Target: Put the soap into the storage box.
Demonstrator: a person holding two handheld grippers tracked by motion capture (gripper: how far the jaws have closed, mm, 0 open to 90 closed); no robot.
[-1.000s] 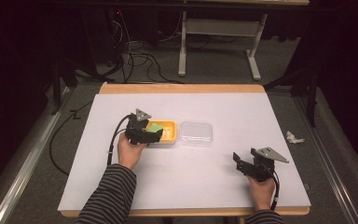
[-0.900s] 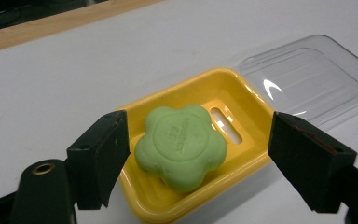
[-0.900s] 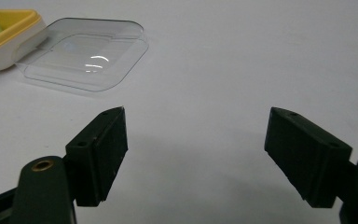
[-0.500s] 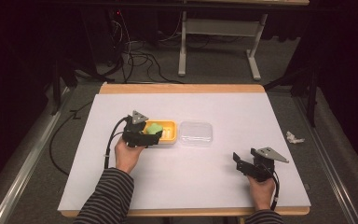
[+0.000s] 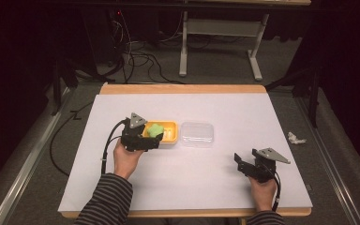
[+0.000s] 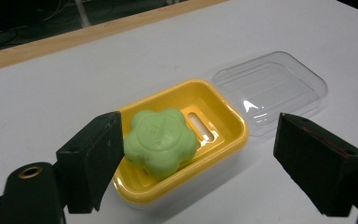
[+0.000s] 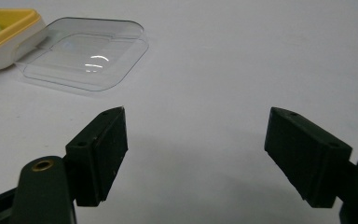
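A pale green, flower-shaped soap (image 6: 161, 140) with a matte, embossed top lies in a glossy yellow soap dish (image 6: 223, 114) with a slotted floor, left of centre on the white table (image 5: 243, 112). The left gripper (image 6: 196, 163) hovers there, jaws spread, one jaw beside the soap. A ribbed clear plastic lid (image 6: 272, 88) lies just right of the dish. The right gripper (image 7: 193, 154) gapes wide at the near right.

Soap dish (image 7: 9, 32) cut by frame edge, floor scrap (image 5: 296, 138) unidentifiable

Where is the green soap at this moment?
In the high view, the green soap lies in the yellow soap dish, left of the table's middle, with the clear lid just right of the dish and the open left gripper at it.
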